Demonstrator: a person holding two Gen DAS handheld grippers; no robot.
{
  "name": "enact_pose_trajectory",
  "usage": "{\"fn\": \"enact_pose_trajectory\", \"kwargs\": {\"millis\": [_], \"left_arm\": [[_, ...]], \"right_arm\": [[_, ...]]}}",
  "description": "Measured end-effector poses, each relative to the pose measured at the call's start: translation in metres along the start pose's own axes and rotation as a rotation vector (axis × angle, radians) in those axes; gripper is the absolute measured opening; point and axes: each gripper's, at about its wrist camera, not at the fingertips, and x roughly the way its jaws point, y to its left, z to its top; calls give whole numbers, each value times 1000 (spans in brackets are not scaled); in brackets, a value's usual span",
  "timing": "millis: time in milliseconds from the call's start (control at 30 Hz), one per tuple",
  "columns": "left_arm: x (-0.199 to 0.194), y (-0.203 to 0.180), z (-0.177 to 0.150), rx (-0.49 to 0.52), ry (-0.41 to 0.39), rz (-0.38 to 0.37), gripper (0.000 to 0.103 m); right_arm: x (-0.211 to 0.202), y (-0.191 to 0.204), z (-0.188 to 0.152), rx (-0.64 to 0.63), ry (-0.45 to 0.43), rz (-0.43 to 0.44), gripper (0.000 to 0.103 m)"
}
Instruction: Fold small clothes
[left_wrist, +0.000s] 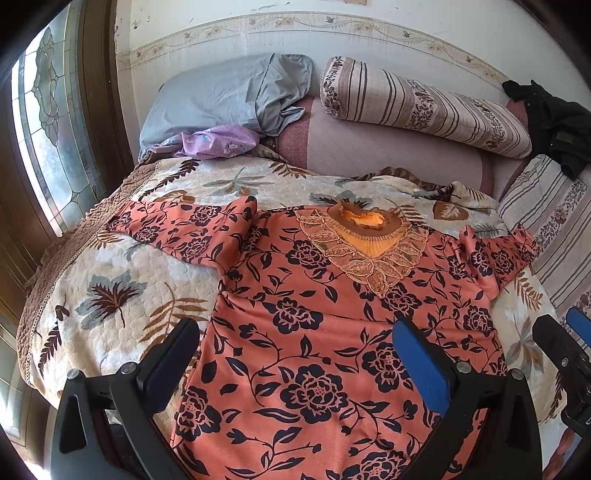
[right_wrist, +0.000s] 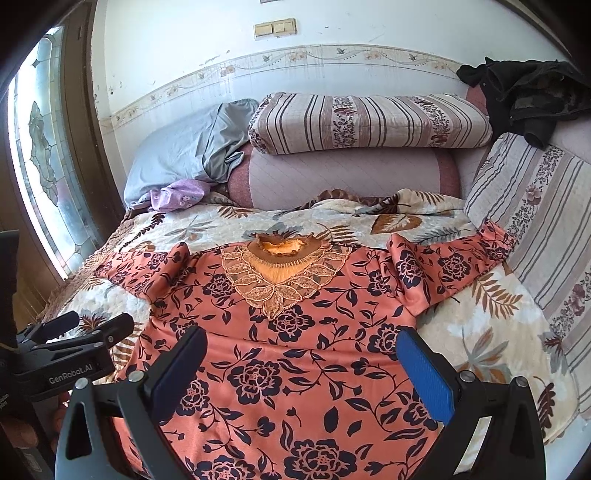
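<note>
- Both tongs, left tongs (left_wrist: 295, 365) and right tongs (right_wrist: 303, 373), hover released above the salmon-orange black-flowered blouse (left_wrist: 332, 332).
- It lies flat on the leaf-patterned quilted bedspread (left_wrist: 110, 295), sleeves spread, ready for folding.

Left gripper (left_wrist: 295, 362): black frame with two angled fingers; the right finger carries a ribbed blue pad (left_wrist: 421, 365), the left pad appears dark. Round silver screws sit on the finger mounts. Right gripper (right_wrist: 301, 365): same build, black arms, blue ribbed pad (right_wrist: 424, 373), silver screws. White "GenRobot.AI" lettering marks the left gripper's black side housing, seen from the right wrist.
</note>
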Motion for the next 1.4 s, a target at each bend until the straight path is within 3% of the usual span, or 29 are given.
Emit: {"fn": "enact_pose_trajectory", "kwargs": {"millis": [1400], "left_arm": [[13, -4, 4, 1, 14, 1, 103]], "right_arm": [[14, 7, 4, -33, 2, 9, 103]]}}
